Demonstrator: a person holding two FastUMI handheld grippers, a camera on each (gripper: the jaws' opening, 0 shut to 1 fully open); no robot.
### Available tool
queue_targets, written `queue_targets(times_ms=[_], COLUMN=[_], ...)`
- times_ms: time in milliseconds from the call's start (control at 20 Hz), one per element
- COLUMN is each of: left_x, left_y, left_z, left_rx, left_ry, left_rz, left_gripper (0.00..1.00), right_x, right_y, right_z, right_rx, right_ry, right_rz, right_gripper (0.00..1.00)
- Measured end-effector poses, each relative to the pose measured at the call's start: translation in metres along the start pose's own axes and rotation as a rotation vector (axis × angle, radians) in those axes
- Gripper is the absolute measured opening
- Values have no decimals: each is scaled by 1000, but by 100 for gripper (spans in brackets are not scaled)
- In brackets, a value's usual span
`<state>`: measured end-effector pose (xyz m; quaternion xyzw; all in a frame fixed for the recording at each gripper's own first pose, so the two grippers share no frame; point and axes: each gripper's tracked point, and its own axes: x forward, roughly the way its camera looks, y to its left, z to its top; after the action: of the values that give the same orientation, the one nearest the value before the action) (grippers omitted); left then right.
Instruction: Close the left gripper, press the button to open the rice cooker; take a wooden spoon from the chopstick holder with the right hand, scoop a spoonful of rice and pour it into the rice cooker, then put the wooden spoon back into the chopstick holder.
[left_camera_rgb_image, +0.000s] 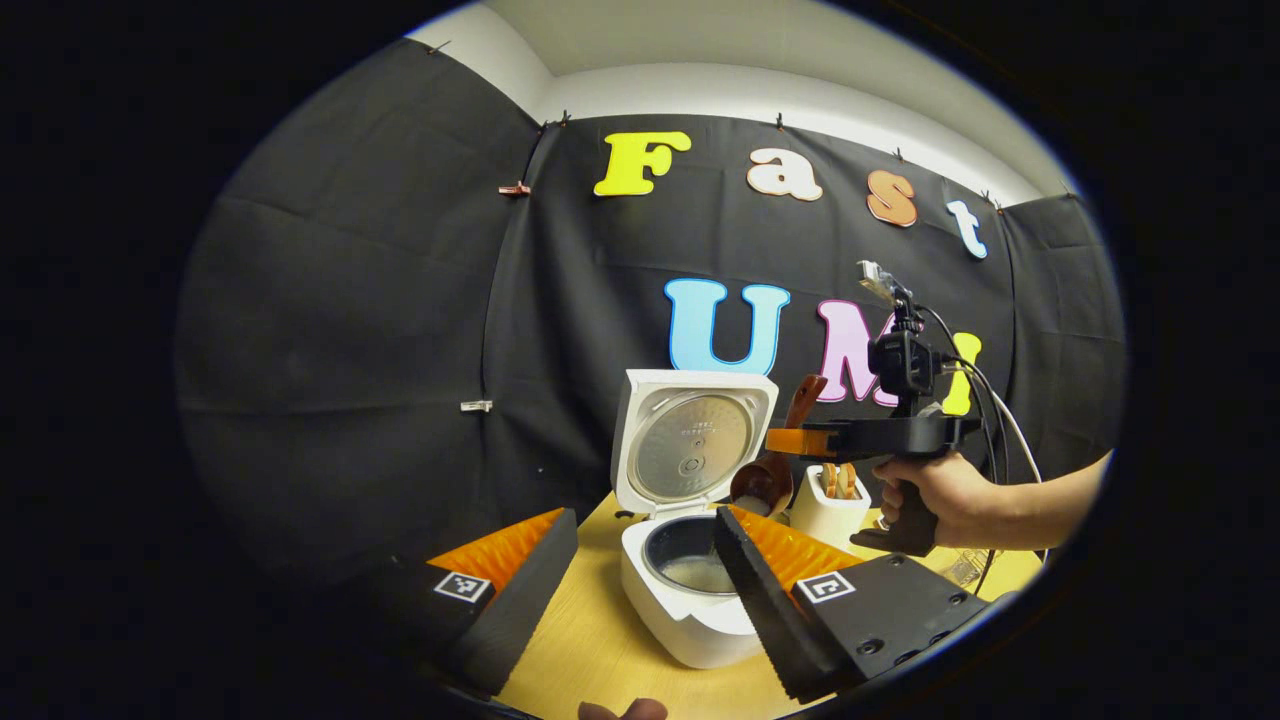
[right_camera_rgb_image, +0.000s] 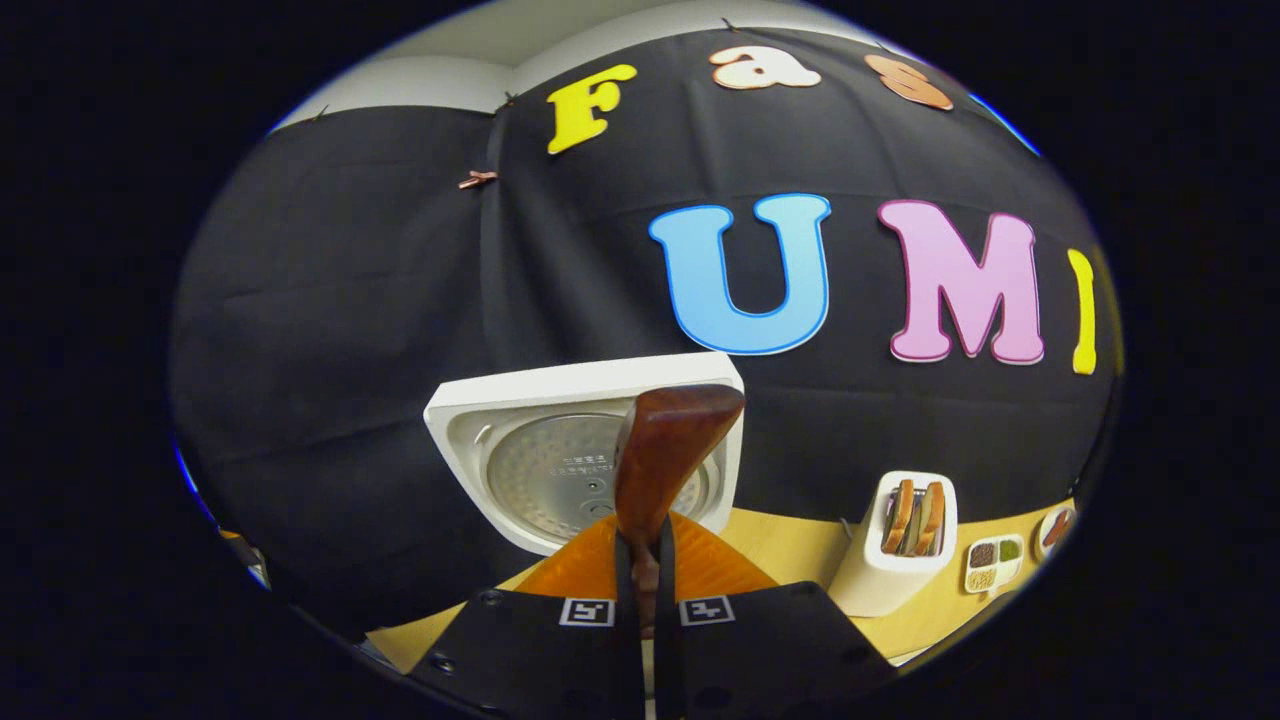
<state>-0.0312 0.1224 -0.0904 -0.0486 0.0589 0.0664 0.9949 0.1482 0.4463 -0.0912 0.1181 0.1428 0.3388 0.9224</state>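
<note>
The white rice cooker (left_camera_rgb_image: 690, 615) stands on the wooden table with its lid (left_camera_rgb_image: 695, 440) raised; something pale lies at the bottom of its inner pot (left_camera_rgb_image: 690, 560). My left gripper (left_camera_rgb_image: 640, 570) hangs open just in front of the cooker, a finger on each side. Farther off, a hand holds my right gripper (left_camera_rgb_image: 800, 440), shut on the wooden spoon (left_camera_rgb_image: 765, 480), whose bowl hovers above the pot's back right rim. In the right gripper view, my right gripper (right_camera_rgb_image: 640, 565) clamps the spoon's handle (right_camera_rgb_image: 665, 450), which points up in front of the lid (right_camera_rgb_image: 560, 460). The spoon's bowl is hidden there.
The white chopstick holder (left_camera_rgb_image: 828, 508) (right_camera_rgb_image: 893, 560) with wooden utensils stands right of the cooker. A small divided tray of grains (right_camera_rgb_image: 990, 565) and a small dish (right_camera_rgb_image: 1055, 525) lie further right. Bare tabletop (left_camera_rgb_image: 600, 640) spreads in front of the cooker.
</note>
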Motion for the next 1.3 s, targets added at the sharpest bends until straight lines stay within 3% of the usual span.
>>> queue_targets(times_ms=[450, 650, 1000, 1300], left_x=[1, 0, -9, -19], left_y=[0, -2, -9, -19], left_z=[0, 3, 3, 5], left_rx=[-13, -10, -9, 9], left_ry=[2, -5, -7, -13], left_rz=[-4, -6, -13, -15], left_gripper=[95, 95, 95, 95], right_x=[-21, -28, -31, -58], right_y=[41, 47, 31, 1], right_z=[14, 7, 19, 42], right_rx=[-382, -436, -300, -53], right_ry=[-41, -37, -35, -58], right_rz=[116, 123, 97, 61], right_gripper=[8, 8, 8, 9])
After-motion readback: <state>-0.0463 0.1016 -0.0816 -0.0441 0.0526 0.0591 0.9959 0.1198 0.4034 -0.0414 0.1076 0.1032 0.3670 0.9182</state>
